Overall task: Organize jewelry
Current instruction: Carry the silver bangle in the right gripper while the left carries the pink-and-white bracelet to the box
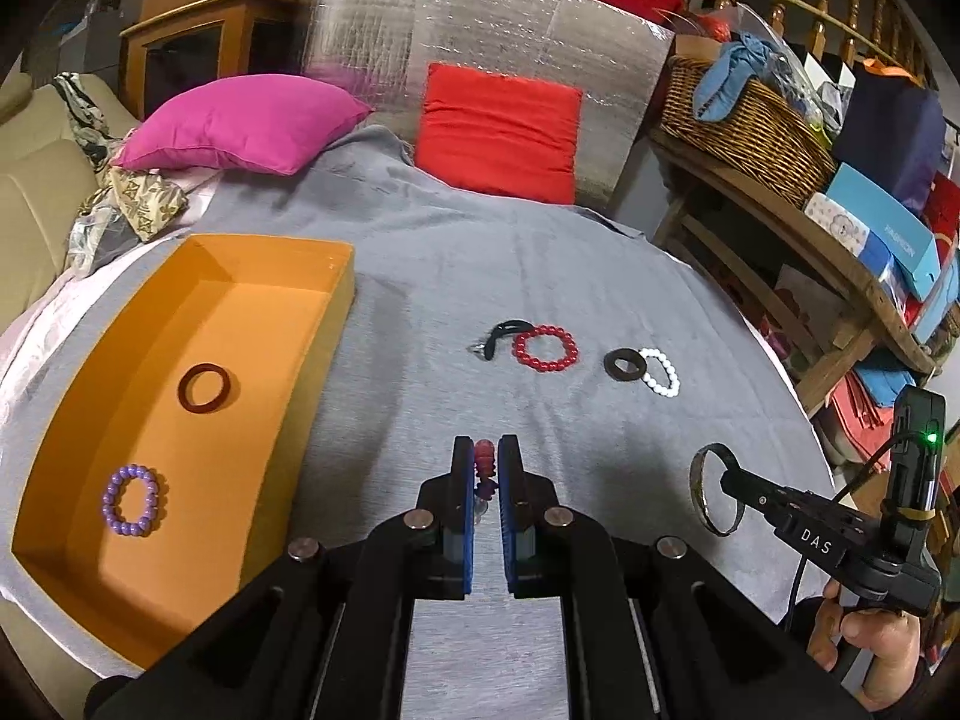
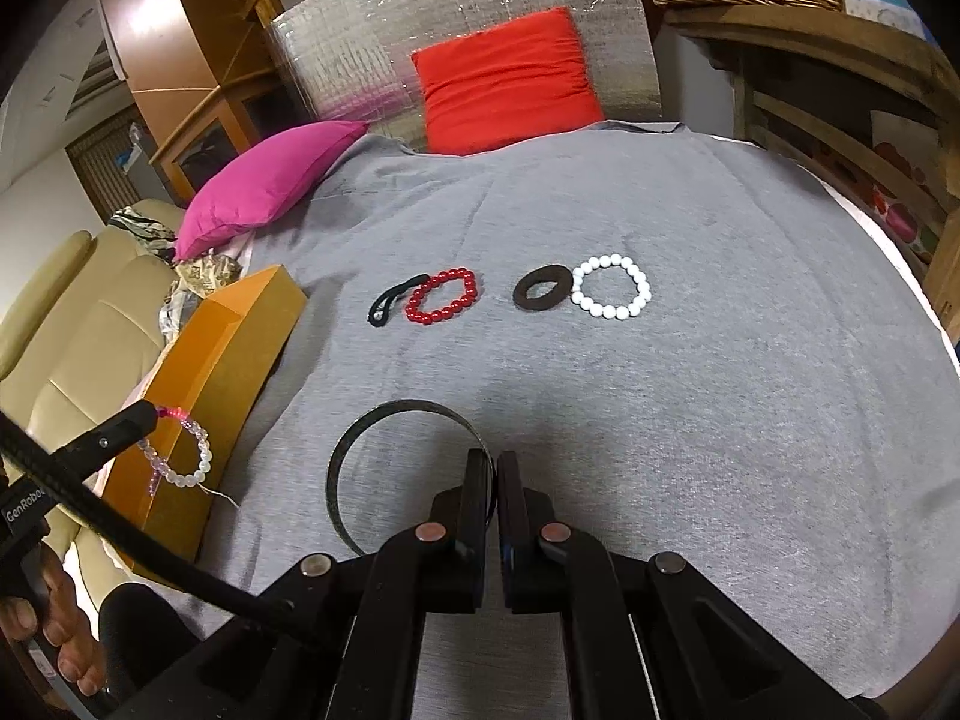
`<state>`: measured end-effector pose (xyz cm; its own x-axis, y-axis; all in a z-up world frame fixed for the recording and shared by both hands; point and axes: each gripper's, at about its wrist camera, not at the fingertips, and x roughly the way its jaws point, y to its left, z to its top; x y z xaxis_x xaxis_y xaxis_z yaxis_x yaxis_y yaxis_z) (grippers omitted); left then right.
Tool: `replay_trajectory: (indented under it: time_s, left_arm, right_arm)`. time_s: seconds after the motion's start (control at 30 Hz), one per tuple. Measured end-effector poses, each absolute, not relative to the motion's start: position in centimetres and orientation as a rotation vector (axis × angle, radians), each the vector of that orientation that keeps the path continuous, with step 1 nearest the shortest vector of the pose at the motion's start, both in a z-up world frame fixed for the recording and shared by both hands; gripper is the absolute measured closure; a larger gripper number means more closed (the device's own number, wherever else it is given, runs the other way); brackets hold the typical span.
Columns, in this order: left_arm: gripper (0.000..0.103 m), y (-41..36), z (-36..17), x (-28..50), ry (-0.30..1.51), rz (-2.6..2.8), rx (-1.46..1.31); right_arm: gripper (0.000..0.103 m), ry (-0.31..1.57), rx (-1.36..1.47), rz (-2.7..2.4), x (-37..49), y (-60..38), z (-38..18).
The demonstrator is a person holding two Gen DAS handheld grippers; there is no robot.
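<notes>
- Left claw (image 1: 486,450) clamped on a pale beaded bracelet (image 2: 192,456), which hangs loop-down beside the orange box (image 1: 336,300) wall.
- Right claw (image 2: 497,468) clamped on a dark bangle (image 2: 372,420), its ring standing on edge, opening toward 9 o'clock.
- Box holds a purple bracelet (image 1: 133,501) and brown ring (image 1: 204,388); floor otherwise free.
- Red bracelet (image 2: 444,295) and white bracelet (image 2: 611,288) lie flat at 12 o'clock on the grey cloth (image 2: 720,420), bare cloth around them.

Open grey cloth (image 2: 690,420) ahead; only the bracelet row (image 2: 444,297) mid-cloth and orange box (image 1: 180,396) wall on the left obstruct.
</notes>
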<state>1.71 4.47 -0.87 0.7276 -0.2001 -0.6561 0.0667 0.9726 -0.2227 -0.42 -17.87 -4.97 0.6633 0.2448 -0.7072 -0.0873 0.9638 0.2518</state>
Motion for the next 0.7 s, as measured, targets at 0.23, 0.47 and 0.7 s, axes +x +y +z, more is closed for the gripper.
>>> replay_trajectory:
  time_s: [0.23, 0.47, 0.7]
  left_arm:
    - [0.095, 5.9, -0.6, 1.3, 0.734, -0.123, -0.206]
    - [0.095, 7.0, 0.2, 1.2, 0.71, -0.105, -0.224]
    - [0.095, 8.9, 0.9, 0.9, 0.686, -0.073, -0.247]
  right_arm:
    - [0.099, 0.832, 0.199, 0.199, -0.2, -17.4, -5.1]
    - [0.099, 0.833, 0.194, 0.206, 0.0, -17.1, -4.9]
    - [0.099, 0.827, 0.183, 0.233, 0.3, -15.9, -4.5]
